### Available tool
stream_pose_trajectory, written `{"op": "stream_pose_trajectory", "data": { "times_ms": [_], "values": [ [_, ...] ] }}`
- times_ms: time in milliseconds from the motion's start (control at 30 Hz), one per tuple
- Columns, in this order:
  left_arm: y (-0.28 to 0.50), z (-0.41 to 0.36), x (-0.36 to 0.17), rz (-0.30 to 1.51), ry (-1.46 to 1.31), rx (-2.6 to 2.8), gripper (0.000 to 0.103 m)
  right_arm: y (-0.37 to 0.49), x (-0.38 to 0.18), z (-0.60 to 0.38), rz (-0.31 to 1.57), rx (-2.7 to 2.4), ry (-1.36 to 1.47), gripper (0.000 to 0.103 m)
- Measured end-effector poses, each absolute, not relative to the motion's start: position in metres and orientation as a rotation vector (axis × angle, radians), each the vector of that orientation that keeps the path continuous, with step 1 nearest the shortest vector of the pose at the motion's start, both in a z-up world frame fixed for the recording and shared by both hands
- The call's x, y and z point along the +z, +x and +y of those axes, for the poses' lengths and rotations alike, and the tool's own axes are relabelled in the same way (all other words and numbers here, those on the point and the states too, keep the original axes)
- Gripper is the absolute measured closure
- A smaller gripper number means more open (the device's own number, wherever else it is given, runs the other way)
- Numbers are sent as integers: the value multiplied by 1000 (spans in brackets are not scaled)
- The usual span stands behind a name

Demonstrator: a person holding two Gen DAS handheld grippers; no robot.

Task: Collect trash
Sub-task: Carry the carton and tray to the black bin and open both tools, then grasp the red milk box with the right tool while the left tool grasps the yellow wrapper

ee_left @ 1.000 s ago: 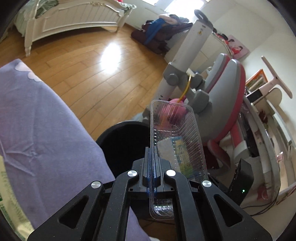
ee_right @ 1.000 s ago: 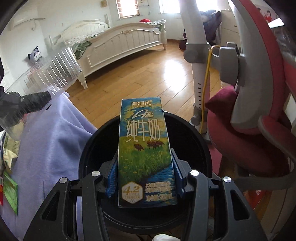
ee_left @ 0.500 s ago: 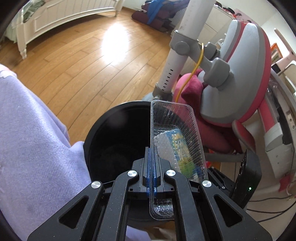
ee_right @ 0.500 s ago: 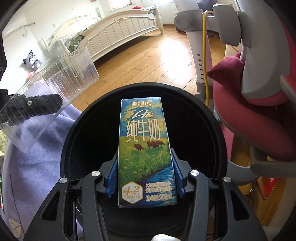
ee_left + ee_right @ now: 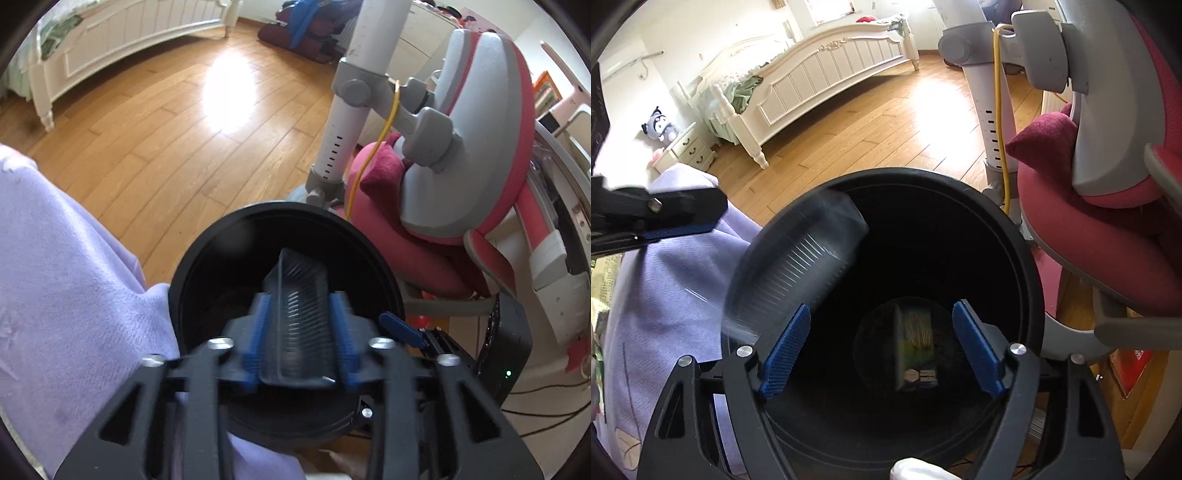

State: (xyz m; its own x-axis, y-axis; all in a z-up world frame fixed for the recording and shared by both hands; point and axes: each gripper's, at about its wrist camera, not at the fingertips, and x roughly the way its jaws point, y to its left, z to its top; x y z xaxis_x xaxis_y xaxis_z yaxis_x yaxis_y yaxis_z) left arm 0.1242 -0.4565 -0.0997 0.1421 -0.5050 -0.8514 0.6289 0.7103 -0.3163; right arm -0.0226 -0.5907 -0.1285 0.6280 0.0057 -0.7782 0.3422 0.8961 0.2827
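Note:
A black round trash bin [image 5: 207, 251] [image 5: 1027, 266] stands under both grippers. My left gripper [image 5: 297, 332] is open over the bin; a clear ribbed plastic tray [image 5: 297, 314] [image 5: 798, 266] is loose between its blue pads, blurred, dropping into the bin. In the right wrist view a left gripper finger [image 5: 679, 218] shows at the left. My right gripper [image 5: 882, 354] is open and empty above the bin mouth. The milk carton [image 5: 916, 347] is blurred, deep inside the bin.
A lilac blanket [image 5: 66, 266] [image 5: 665, 314] lies left of the bin. A pink and grey chair [image 5: 472, 177] [image 5: 1108, 206] stands close on the right, with a white post [image 5: 343, 122]. A white bed [image 5: 820, 85] is across the wooden floor [image 5: 166, 129].
Both grippers moved over the bin and opened. The milk carton fell from the right gripper into the bin. The left gripper let go of the clear tray, which is falling.

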Motion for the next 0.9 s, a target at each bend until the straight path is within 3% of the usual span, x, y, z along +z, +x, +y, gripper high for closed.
{"op": "stream_pose_trajectory", "data": {
  "times_ms": [33,67,433,900],
  "values": [
    [121,-454,-95,1143,137,-803,24,-24,-127,-590,874,-197,429,24],
    [116,-449,-87,1106,138,-798,21,-25,-124,-589,871,-196,426,23],
    [88,-357,-27,968,0,-783,21,-28,-75,-548,795,-120,347,21],
    [73,-99,18,796,-163,-418,20,10,3,-447,712,154,210,21]
  ]
}}
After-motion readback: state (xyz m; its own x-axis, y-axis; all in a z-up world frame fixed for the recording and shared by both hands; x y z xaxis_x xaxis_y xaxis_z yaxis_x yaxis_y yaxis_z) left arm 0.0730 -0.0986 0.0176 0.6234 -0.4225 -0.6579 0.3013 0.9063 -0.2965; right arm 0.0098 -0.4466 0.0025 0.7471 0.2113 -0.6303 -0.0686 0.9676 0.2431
